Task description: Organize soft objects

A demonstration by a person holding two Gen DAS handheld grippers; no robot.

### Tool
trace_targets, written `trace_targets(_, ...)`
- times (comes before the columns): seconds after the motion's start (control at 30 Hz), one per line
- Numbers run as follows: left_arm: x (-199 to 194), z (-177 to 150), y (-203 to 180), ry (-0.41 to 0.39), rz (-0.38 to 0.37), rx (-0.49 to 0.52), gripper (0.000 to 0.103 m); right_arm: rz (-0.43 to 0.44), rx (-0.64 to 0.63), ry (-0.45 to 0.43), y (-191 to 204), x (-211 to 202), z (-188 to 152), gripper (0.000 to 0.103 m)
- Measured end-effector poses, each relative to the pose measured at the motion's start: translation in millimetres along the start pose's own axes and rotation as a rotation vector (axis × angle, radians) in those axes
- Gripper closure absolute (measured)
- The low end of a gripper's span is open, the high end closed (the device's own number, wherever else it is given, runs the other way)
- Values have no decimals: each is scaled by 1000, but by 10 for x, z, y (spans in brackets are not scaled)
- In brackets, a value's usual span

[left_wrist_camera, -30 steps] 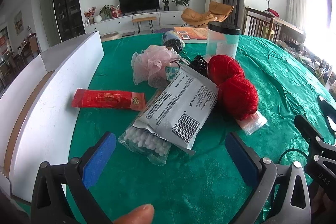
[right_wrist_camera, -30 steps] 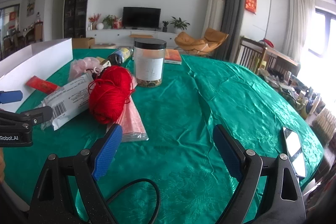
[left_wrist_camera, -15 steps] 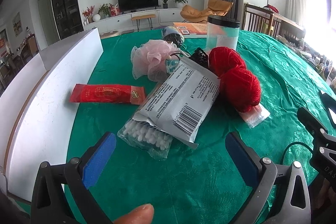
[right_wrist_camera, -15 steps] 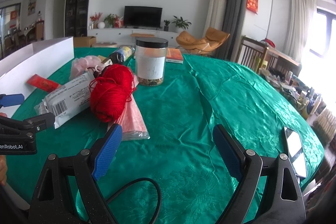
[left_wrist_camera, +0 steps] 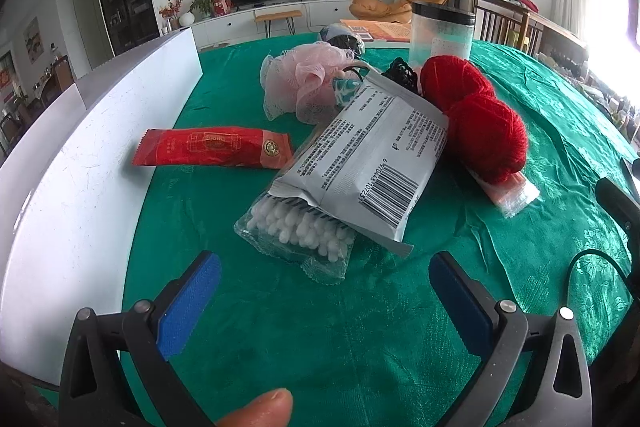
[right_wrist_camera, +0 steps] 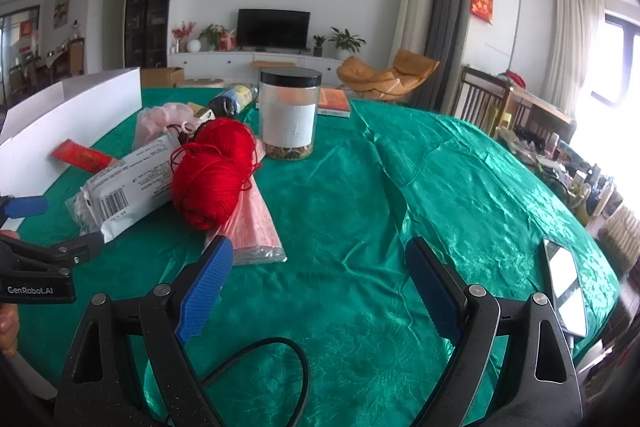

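Swabs (left_wrist_camera: 298, 227) in left view only, phone (right_wrist_camera: 566, 285) in right, both jaws wide, empty.

Soft goods heaped around the printed pouch (left_wrist_camera: 368, 155)

The pouch lies on the cotton-swab bag (left_wrist_camera: 298, 233); yarn balls (left_wrist_camera: 476, 115) sit right of it, the mesh pouf (left_wrist_camera: 302, 83) behind, the flat sachet (left_wrist_camera: 212, 147) left, the jar (left_wrist_camera: 440, 33) behind the yarn.

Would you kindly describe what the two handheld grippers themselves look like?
Both the left gripper and right gripper have black frames with triangular cut-outs, silver screws and blue ribbed finger pads. A black cable loops under the right one. White "GenRobot.AI" lettering marks the left gripper's side in the right wrist view.
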State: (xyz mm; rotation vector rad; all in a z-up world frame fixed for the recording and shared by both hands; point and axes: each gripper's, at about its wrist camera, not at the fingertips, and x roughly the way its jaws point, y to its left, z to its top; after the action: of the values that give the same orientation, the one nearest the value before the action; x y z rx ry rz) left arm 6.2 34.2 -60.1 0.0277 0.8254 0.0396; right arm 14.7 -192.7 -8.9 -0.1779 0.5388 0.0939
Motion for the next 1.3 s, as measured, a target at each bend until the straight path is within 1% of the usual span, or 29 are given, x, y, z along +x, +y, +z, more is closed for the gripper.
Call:
trace_targets(0.37,194,-80,1,85,13,33,0,7,-7,13,10,24,-9,13)
trace_targets(0.6,275,-46,130,128,-44,-22,0,22,-9,30,23,59,-23,13)
trace_targets(0.77,322,11,139,147,-59,5,0,29,-16,40,42,68,-33,13)
trace_targets(1.07,479,182,224,148,-117,72,0,37,-25,47,56,66,-52,13)
trace_targets(1.3,534,230,244,118,-128,79,0,44,-33,52,80,73,-66,13)
